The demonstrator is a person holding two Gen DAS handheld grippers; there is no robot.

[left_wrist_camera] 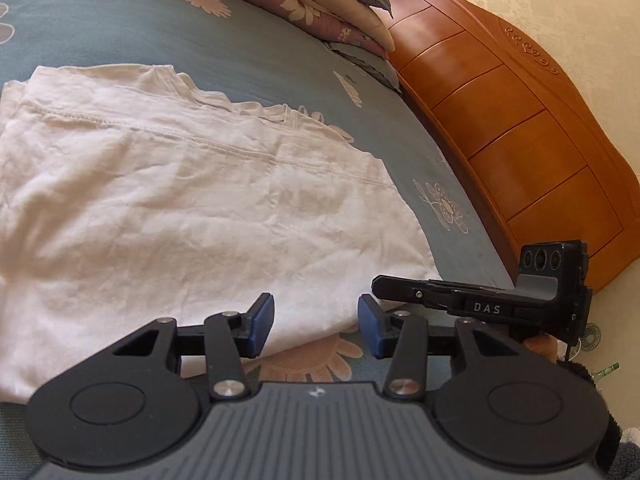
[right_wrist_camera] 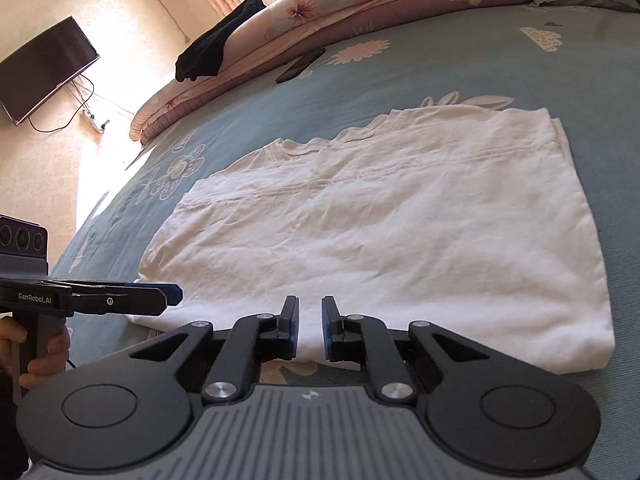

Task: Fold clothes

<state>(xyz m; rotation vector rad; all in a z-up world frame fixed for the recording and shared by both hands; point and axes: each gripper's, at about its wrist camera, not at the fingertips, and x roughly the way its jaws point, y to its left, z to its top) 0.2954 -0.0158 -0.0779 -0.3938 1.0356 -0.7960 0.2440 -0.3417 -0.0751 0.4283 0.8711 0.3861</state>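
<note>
Where the folded white T-shirt (right_wrist_camera: 360, 232) lies flat on the blue flowered bedsheet (right_wrist_camera: 440, 76), its near edge runs just in front of both grippers, and bare sheet borders its left, right and far sides. The left gripper (left_wrist_camera: 316, 326) hovers at the shirt's near corner with its jaws spread and nothing pinched; the blue pads (left_wrist_camera: 262, 320) stand apart over the hem and a printed flower. The right gripper (right_wrist_camera: 310, 326) sits at the near edge with its jaws drawn to a narrow gap; white cloth shows in that gap, but whether the pads press on it cannot be made out. In the right wrist view the left gripper reaches in from the left, held by a hand (right_wrist_camera: 44, 352), its tip just beside the shirt's near-left corner. In the left wrist view the right gripper (left_wrist_camera: 480, 300) comes in from the right, close beside the left one.

The shirt's left part is cut off in the left wrist view, and its inner layers are hidden under the top fold. Both gripper bodies cover the nearest strip of bed.

A stack of folded quilts (right_wrist_camera: 360, 4) lies along the far side, with a dark garment (right_wrist_camera: 216, 52) draped over it and a phone (right_wrist_camera: 300, 66) on the sheet beside it. A wooden headboard (left_wrist_camera: 520, 120) borders the bed, and a television (right_wrist_camera: 44, 68) hangs on the wall.
</note>
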